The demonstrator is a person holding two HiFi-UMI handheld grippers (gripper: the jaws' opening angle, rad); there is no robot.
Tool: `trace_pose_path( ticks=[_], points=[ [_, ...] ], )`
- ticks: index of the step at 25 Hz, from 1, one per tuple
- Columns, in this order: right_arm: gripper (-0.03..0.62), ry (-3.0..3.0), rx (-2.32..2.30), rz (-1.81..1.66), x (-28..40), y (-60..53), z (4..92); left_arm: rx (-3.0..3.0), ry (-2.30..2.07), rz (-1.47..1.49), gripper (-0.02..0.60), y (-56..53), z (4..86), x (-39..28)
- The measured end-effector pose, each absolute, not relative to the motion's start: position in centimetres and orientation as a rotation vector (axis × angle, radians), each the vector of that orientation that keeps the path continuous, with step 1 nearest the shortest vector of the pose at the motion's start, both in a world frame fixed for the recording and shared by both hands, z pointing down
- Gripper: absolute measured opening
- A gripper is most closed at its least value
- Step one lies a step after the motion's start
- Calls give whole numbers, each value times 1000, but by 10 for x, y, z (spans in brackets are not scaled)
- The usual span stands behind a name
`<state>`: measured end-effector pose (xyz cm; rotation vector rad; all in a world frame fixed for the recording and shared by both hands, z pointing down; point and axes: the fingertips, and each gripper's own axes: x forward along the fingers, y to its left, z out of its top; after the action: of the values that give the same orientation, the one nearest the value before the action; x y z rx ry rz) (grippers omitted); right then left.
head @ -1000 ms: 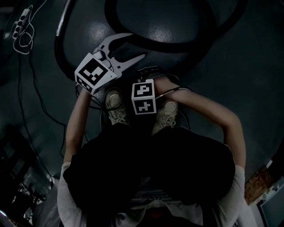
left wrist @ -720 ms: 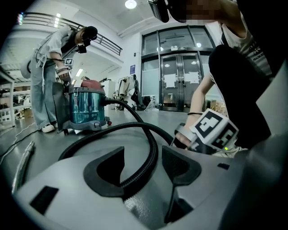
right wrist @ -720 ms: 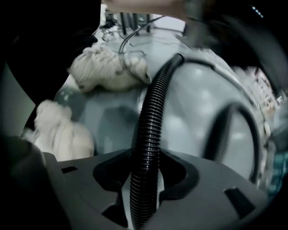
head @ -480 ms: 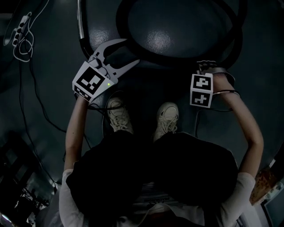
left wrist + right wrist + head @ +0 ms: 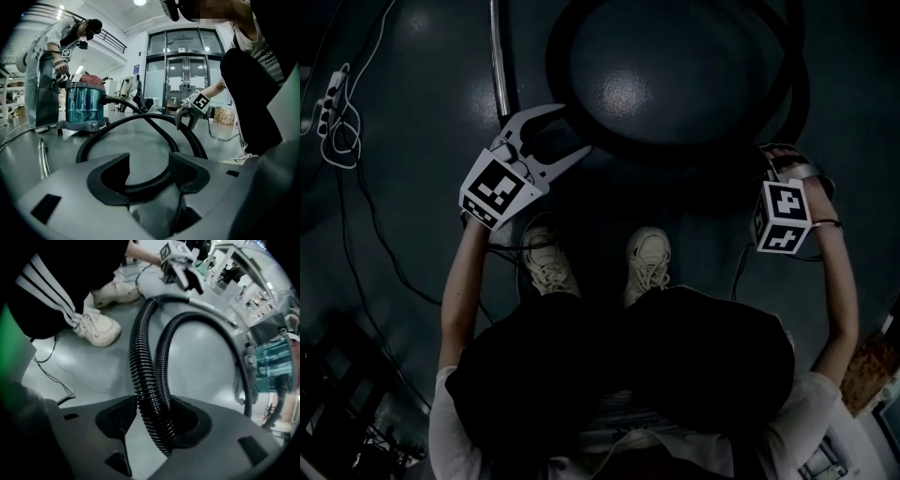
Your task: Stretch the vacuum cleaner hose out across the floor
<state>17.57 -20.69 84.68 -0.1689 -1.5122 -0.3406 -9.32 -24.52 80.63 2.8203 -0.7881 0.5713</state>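
The black ribbed vacuum hose lies in a big loop on the dark floor ahead of my feet. My left gripper hovers at the loop's near left side. It is open and holds nothing. In the left gripper view the hose curves across the floor beyond the open left gripper. My right gripper points straight down at the loop's right side. Its jaws have just been opening. The hose runs between them in the right gripper view, with a gap at the left pad.
A teal vacuum cleaner stands at the back with another person beside it. A metal wand lies left of the loop. A power strip with cables sits far left. My shoes are just behind the hose.
My right gripper has swung from in front of my feet out to the right side of the hose loop. The left gripper has stayed almost where it was, still open.
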Motion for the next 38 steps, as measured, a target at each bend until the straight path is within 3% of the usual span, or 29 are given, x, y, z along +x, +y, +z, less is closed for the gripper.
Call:
trace_pose_path(
  ticks=[3,7,16,28,34,38],
  points=[
    [204,-1556,-147,-395,164,-206,821,2832,-600,494,264,-228,794,-60],
    [204,-1534,-129,-491,154,-211,788,2758,-41,342,265,-191,764,26],
    [204,-1529,-90,-514,159,-211,782,2826,314,529,267,-159,780,121],
    [204,-1549,-82,-545,148,-214,771,2646,515,777,278,-141,808,139],
    [204,-1796,85,-454,141,-219,747,2577,523,590,242,-152,781,129],
    [204,-1990,322,-481,131,-234,682,2513,577,415,234,-165,722,113]
  ],
)
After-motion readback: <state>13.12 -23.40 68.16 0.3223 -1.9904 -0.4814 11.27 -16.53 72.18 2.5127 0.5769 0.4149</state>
